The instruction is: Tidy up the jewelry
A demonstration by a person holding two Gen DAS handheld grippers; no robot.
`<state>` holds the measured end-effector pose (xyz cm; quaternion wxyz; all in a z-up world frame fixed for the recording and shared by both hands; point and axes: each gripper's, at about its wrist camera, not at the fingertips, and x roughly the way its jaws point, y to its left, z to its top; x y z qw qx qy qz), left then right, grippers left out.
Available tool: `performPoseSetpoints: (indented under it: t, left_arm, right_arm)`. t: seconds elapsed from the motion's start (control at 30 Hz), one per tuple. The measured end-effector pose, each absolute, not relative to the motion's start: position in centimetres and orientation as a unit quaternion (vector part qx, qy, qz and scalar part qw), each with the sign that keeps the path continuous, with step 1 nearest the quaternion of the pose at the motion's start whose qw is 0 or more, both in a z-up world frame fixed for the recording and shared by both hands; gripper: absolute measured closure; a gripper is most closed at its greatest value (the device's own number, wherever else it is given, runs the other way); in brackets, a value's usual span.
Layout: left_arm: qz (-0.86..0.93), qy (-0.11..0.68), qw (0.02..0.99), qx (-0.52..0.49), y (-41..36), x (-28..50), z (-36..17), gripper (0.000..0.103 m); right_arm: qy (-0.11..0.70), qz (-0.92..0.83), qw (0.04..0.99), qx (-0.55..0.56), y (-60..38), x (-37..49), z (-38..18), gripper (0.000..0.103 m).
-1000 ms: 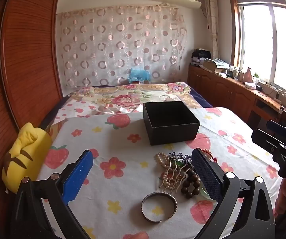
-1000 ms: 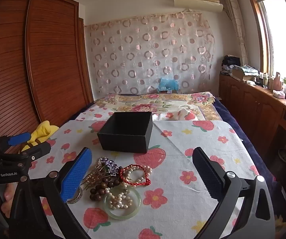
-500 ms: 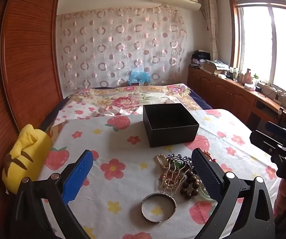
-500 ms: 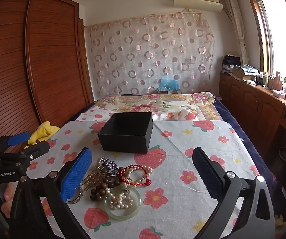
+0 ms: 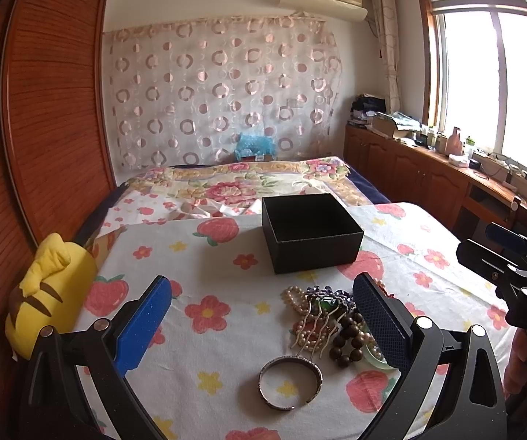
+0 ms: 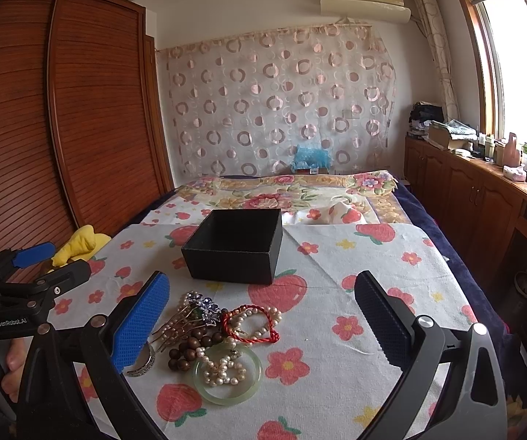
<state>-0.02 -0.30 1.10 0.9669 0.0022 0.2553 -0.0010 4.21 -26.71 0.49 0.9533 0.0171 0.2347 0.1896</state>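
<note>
An open, empty black box stands on the flowered cloth; it also shows in the right wrist view. In front of it lies a jewelry pile: a silver bangle, a hair comb, brown wooden beads, a jade bangle with pearls on it, and a red cord bracelet. My left gripper is open and empty, hovering just before the pile. My right gripper is open and empty, to the right of the pile.
A yellow plush toy lies at the cloth's left edge beside the wooden wardrobe. A floral bedspread lies beyond the box. Wooden cabinets run along the right under the window.
Both grippers have barely moved; the left wrist view has shifted slightly. Nothing was taken hold of or let go.
</note>
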Motion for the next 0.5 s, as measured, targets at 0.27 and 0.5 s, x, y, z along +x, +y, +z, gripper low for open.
performPoseSetpoints:
  t: [0.27,0.5]
  left_arm:
    - [0.000,0.253,0.967,0.002,-0.77,-0.02,1.07,0.008]
    - [0.000,0.253,0.967,0.003,-1.02,0.14,1.25,0.008]
  right_arm:
    - [0.234,0.190,0.953,0.018,-26.68,4.24,0.45,0.002]
    - [0.233,0.191,0.953,0.017,-26.65,4.26,0.46,0.002]
